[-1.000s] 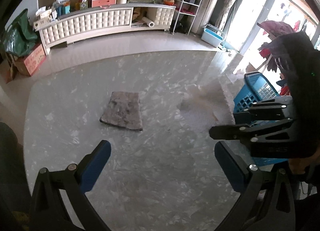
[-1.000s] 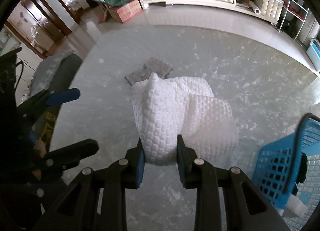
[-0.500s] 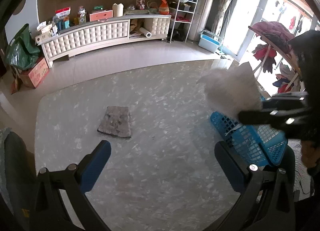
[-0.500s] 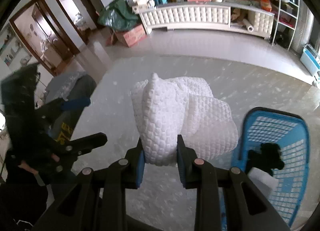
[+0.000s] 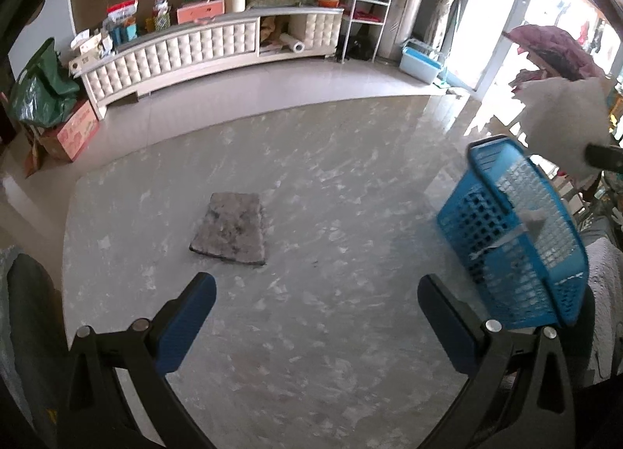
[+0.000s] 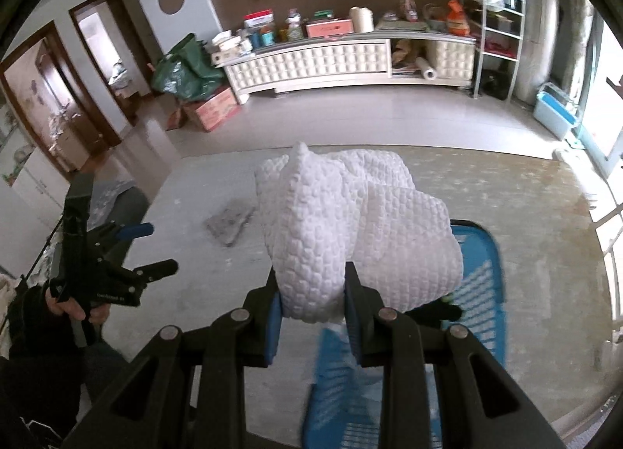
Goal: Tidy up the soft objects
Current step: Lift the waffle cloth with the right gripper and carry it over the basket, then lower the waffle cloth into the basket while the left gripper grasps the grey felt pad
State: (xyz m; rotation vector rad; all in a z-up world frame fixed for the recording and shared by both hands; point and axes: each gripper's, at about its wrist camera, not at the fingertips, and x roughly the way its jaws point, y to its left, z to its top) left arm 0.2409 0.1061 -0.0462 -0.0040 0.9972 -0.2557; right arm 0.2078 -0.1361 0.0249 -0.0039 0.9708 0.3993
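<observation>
Right gripper (image 6: pixel 311 307) tilted down, clamped on white cloth (image 6: pixel 350 223) above blue basket (image 6: pixel 479 266). Left gripper (image 5: pixel 315 313) angled down, spread wide, empty. Grey pad (image 5: pixel 231 229) apparently flat on tabletop (image 5: pixel 331 196).

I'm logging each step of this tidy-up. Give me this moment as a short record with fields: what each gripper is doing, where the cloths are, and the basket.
right gripper: shut on the white cloth, held in the air above the blue basket
left gripper: open, nothing between its fingers, over the table
grey cloth: lying flat on the table, untouched
blue basket: at the table's right edge, already holding some items that are too blurred to name
white cloth: bunched, not yet in the basket
</observation>
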